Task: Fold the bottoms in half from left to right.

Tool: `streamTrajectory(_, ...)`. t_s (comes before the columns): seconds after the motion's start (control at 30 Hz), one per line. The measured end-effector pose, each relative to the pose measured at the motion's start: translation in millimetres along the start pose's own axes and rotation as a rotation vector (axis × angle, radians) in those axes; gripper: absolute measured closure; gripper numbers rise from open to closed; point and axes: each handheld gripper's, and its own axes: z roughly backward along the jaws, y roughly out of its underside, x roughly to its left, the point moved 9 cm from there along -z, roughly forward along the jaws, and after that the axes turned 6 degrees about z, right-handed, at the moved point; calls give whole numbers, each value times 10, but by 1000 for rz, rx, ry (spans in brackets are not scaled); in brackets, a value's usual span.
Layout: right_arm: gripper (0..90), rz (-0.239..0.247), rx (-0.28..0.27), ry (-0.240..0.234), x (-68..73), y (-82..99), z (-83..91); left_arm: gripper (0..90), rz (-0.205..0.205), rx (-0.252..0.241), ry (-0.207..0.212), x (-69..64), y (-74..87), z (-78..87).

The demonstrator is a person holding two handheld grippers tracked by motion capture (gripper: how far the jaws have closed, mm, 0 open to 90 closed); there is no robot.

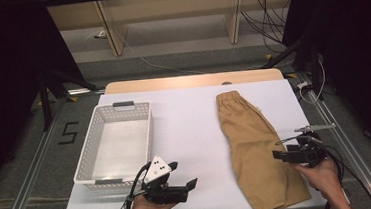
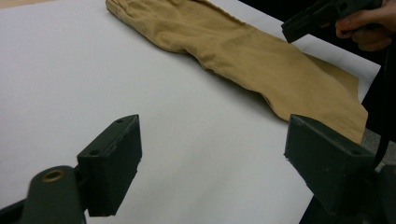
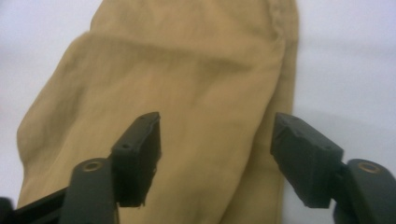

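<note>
A folded tan garment [image 1: 251,139] lies lengthwise on the right half of the white table top [image 1: 190,129], elastic waistband at the far end. My right gripper [image 1: 280,153] hovers over the garment's right edge near its lower part. Its jaws stand open above the tan cloth [image 3: 187,70], and the right gripper [image 3: 217,140] has nothing pinched between them. My left gripper [image 1: 183,174] is held near the front edge at the table's middle, pointing right toward the garment [image 2: 243,51]. This left gripper [image 2: 212,149] is open over bare white surface, and the right gripper [image 2: 303,23] shows beyond it.
A white perforated basket [image 1: 89,147] with grey handles stands empty on the left half of the table. Bare white surface lies between basket and garment. Metal rails run along both sides of the table, and cables hang at the far right.
</note>
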Motion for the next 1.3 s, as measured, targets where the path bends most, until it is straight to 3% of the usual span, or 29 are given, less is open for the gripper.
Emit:
streamTrajectory(0.17,436,-5,33,-7,47,116,-8,189,0,-4,-3,6,22,22)
streamTrajectory(0.37,468,-23,78,-23,73,228,-29,189,6,1,-9,31,51,36)
streamTrajectory(0.47,486,-32,97,-65,109,281,-48,189,4,4,-10,34,66,36)
streamTrajectory(0.7,671,-15,73,-122,227,306,4,189,6,9,-13,43,85,36)
streamTrajectory(0.9,865,14,27,-72,237,271,112,189,5,16,-17,57,103,29)
streamTrajectory(1.1,873,11,-7,-13,82,210,274,189,3,19,-12,49,108,21)
streamTrajectory(1.3,828,3,67,46,-101,297,229,189,1,23,-12,40,116,3)
